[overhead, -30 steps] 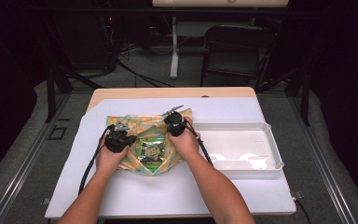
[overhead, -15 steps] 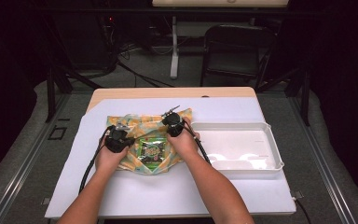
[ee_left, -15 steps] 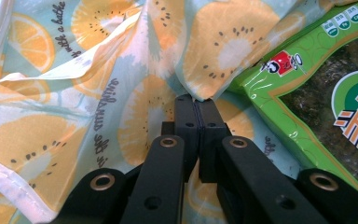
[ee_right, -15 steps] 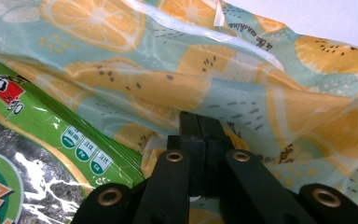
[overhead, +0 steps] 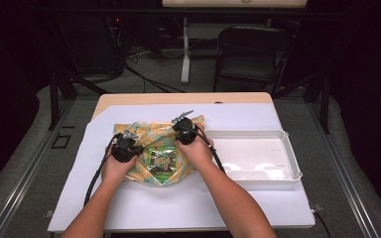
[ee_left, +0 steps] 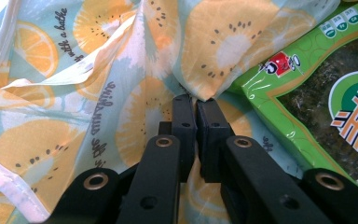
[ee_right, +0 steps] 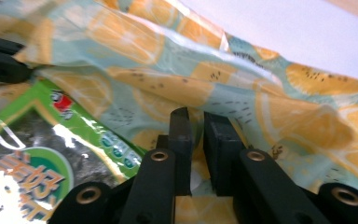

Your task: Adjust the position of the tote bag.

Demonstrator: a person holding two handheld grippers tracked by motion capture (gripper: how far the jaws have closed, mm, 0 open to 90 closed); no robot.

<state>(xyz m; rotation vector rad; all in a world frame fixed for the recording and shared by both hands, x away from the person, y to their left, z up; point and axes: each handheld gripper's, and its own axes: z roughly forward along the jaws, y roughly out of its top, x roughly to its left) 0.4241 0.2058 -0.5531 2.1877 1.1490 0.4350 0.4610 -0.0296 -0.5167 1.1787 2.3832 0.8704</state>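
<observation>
Both tongs work a fruit-print bag [overhead: 144, 136] around a green snack packet [overhead: 160, 159] at the middle of the counter [overhead: 178, 203].

Judged as the bagging step: the packet lies on the spread fabric, and next the cloth wants drawing over it. The left tongs [ee_left: 196, 109], jaws nearly together, pinch a fold of the bag; the right tongs [ee_right: 197, 122] have just been opening and stand slightly apart with only loose fabric between. The high view adds the empty white tray [overhead: 291, 166] beside the bag; the gripper views show the print lettering.
</observation>
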